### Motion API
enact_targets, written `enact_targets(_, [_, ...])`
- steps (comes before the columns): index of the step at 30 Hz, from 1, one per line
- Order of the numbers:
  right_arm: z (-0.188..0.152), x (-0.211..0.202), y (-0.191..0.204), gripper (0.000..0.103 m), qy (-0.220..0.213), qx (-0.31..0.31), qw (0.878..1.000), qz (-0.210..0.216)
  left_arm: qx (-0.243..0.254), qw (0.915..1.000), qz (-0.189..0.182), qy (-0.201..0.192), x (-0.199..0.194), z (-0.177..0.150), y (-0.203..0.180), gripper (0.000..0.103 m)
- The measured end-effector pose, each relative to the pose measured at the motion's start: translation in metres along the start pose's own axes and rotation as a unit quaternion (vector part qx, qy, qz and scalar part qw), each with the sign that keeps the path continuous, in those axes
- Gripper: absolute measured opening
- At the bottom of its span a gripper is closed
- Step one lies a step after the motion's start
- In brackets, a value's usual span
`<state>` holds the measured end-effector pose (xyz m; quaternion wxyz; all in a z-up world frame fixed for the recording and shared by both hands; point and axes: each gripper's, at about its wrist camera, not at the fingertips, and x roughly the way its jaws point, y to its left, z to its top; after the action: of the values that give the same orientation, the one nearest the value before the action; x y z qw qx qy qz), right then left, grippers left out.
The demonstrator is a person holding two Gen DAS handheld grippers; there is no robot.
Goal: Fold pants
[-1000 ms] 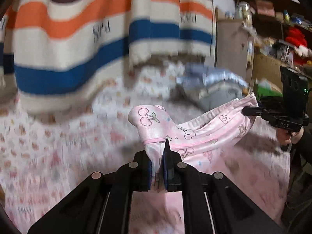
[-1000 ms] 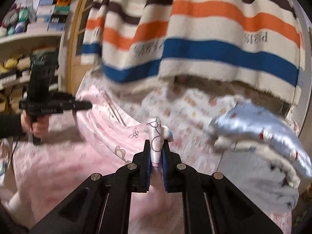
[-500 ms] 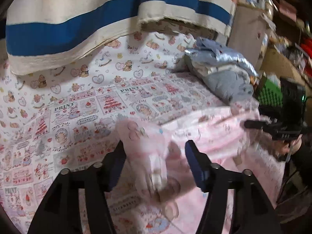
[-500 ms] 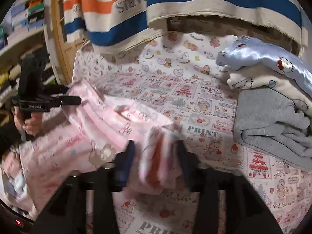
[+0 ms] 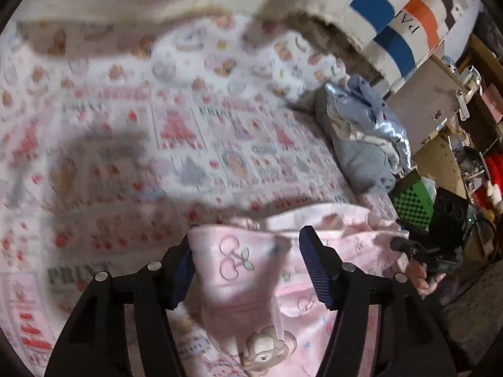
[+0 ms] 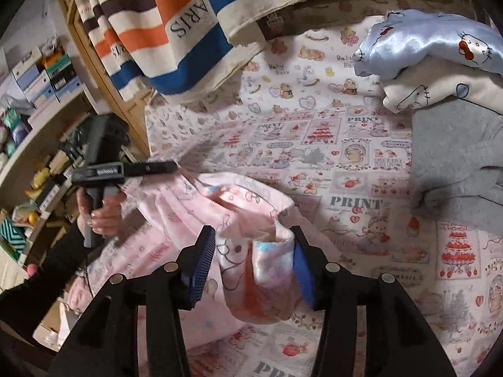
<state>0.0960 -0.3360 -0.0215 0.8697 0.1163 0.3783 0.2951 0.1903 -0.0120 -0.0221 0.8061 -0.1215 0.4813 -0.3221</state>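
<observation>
The pink pants (image 5: 239,270) with cherry and bear prints lie on the printed bedsheet (image 5: 125,144). My left gripper (image 5: 248,267) is open, its jaws wide on either side of one end of the pants. My right gripper (image 6: 254,260) is open too, its jaws astride the other end of the pants (image 6: 261,270), which sags loose between them. Each gripper shows in the other's view: the right one in the left wrist view (image 5: 440,245), the left one in the right wrist view (image 6: 125,169), at the far end of the pants.
A pile of folded clothes, blue satin over grey (image 5: 361,138), lies at the right of the bed and shows in the right wrist view (image 6: 440,100). A striped blanket (image 6: 176,25) hangs at the back. Cluttered shelves (image 6: 28,125) stand beside the bed.
Both grippers were shut on the pants ends and held them up. They came down to the bed and opened, and the pants dropped onto the sheet.
</observation>
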Motion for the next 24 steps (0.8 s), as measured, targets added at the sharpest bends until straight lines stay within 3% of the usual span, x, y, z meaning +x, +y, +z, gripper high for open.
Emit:
enact_targets(1, [0.001,0.0,0.0,0.05,0.001,0.002,1.0,-0.002,-0.001,0.9999,0.002,0.011,0.002,-0.002,0.0,0.056])
enact_targets(2, [0.001,0.0,0.0,0.039,0.002,0.002,1.0,-0.004,0.0,0.9998,0.002,0.02,0.004,-0.005,0.0,0.043])
enact_targets(3, [0.001,0.001,0.0,0.018,0.008,0.0,1.0,-0.003,0.001,0.9996,-0.002,0.028,0.005,-0.008,0.0,0.027])
enact_targets(4, [0.001,0.001,0.001,0.009,0.01,-0.003,1.0,-0.003,0.002,0.9995,-0.005,0.033,0.005,-0.01,-0.001,0.019])
enact_targets(5, [0.0,-0.001,0.001,0.007,0.006,-0.006,1.0,-0.004,0.004,0.9994,-0.011,0.032,0.004,-0.011,-0.001,0.015])
enact_targets(9, [0.002,-0.01,0.007,0.007,-0.003,-0.047,0.999,-0.019,0.001,0.9994,-0.034,0.004,-0.004,-0.005,0.002,0.015])
enact_targets(11, [0.012,-0.007,0.011,0.006,-0.004,-0.071,0.996,-0.056,0.005,0.9995,-0.029,-0.01,-0.001,0.006,-0.001,0.015])
enact_targets(14, [0.04,-0.002,0.011,0.006,-0.022,-0.084,0.992,-0.095,0.007,0.999,-0.013,-0.042,0.001,0.033,-0.007,0.015])
enact_targets(16, [0.071,-0.006,0.006,0.006,-0.059,-0.083,0.988,-0.119,0.011,0.9973,-0.009,-0.072,-0.003,0.055,-0.012,0.015])
enact_targets(19, [0.102,-0.018,0.009,0.006,-0.128,-0.112,0.97,-0.172,0.024,0.991,-0.027,-0.129,-0.021,0.085,-0.022,0.015])
enact_targets(22, [0.1,-0.031,0.03,0.006,-0.173,-0.176,0.954,-0.168,0.058,0.9814,-0.043,-0.178,-0.045,0.092,-0.033,0.015])
enact_targets(24, [0.083,-0.032,0.041,0.006,-0.17,-0.219,0.947,-0.163,0.092,0.9805,-0.047,-0.167,-0.053,0.076,-0.037,0.015])
